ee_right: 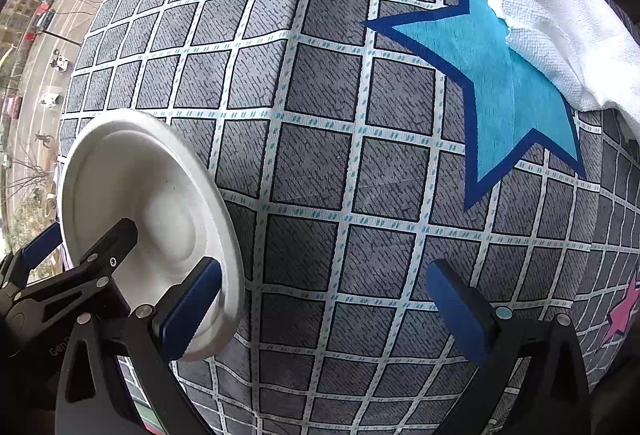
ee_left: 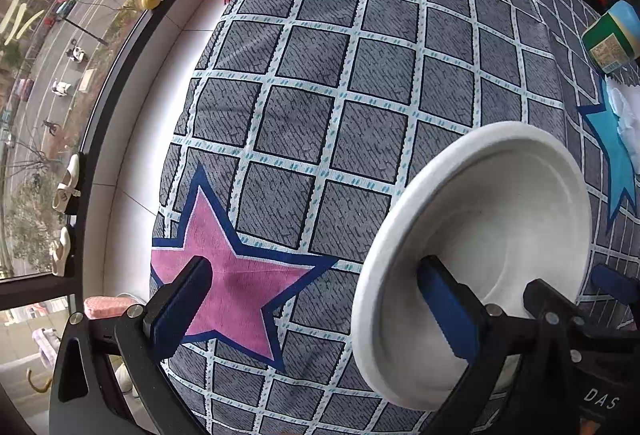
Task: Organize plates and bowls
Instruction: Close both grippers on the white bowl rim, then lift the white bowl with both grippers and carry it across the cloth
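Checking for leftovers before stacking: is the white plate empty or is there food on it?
Empty. Both wrist views show the white plate bare inside, with only the ridges of its own moulding and nothing lying on it.

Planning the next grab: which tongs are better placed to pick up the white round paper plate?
Left, narrowly: the open left tongs straddle the rim of the white round paper plate, one finger deep inside; the open right tongs only overlap its edge.

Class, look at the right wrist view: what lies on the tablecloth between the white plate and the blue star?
Nothing: between the white plate and the blue star, the right wrist view shows only bare checked tablecloth.
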`<control>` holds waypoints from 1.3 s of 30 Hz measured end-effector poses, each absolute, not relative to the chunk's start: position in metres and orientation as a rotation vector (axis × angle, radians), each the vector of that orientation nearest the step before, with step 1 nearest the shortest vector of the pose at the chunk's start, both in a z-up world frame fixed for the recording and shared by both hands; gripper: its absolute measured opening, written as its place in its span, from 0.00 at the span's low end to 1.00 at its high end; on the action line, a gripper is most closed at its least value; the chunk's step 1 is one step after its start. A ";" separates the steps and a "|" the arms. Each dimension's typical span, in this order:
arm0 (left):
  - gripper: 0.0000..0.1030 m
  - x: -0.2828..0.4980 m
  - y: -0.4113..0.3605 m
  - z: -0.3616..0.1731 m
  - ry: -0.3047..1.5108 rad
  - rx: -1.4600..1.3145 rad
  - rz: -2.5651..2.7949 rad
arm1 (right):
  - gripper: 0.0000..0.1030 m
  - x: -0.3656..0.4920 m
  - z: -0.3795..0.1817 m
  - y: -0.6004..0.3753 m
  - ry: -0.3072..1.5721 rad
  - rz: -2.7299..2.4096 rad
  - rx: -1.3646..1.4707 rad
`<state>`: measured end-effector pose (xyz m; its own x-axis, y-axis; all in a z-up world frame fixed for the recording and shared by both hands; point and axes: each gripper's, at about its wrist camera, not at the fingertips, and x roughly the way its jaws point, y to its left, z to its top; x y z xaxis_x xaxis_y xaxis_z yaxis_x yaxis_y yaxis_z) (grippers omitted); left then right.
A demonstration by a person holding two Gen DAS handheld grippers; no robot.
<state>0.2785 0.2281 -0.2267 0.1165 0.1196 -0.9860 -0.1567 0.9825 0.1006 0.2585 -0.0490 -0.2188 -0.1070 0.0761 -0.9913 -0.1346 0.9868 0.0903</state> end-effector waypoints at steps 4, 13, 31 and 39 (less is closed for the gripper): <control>1.00 0.284 0.235 -0.234 1.456 -0.073 0.186 | 1.00 0.257 -0.225 -0.044 1.653 0.184 -0.040; 0.60 0.305 0.232 -0.235 1.442 -0.067 0.075 | 0.94 0.282 -0.240 -0.016 1.684 0.179 -0.041; 0.37 0.266 0.124 -0.233 1.506 0.031 -0.088 | 0.18 0.262 -0.229 -0.053 1.777 0.242 0.021; 0.37 0.231 0.044 -0.238 1.508 0.160 -0.201 | 0.19 0.228 -0.232 -0.112 1.820 0.160 0.065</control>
